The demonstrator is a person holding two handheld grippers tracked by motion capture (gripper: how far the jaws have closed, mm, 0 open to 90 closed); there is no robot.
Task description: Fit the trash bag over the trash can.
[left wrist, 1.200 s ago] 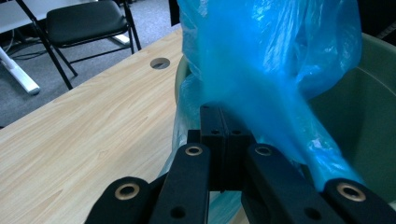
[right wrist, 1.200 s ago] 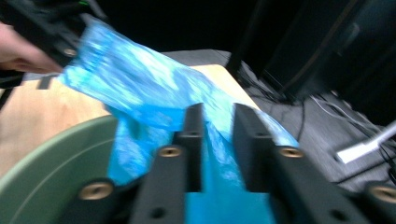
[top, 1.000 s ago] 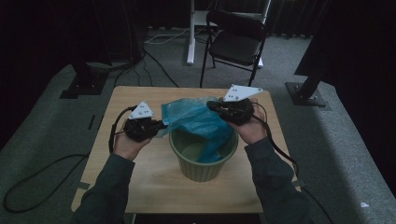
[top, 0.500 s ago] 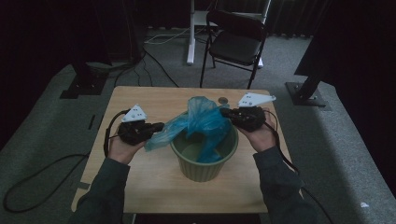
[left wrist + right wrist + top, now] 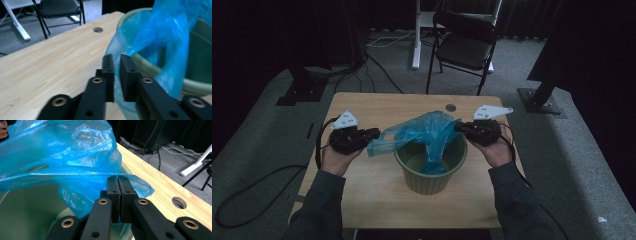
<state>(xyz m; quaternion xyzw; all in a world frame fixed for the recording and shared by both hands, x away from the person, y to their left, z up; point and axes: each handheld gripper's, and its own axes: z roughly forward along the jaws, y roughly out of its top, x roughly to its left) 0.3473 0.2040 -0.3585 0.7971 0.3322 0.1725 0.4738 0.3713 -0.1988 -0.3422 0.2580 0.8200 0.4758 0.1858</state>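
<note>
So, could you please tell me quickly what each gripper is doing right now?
Left gripper: fingers have just been opening, a narrow gap now, blue plastic bag edge between them, not pressed.
Right gripper: closed on the bag's other edge, over the green pot.

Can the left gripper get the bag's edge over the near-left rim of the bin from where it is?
Probably yes. The left gripper, jaws just eased apart around the blue bag, sits beside the green bin; bare table lies between, nothing blocking.
</note>
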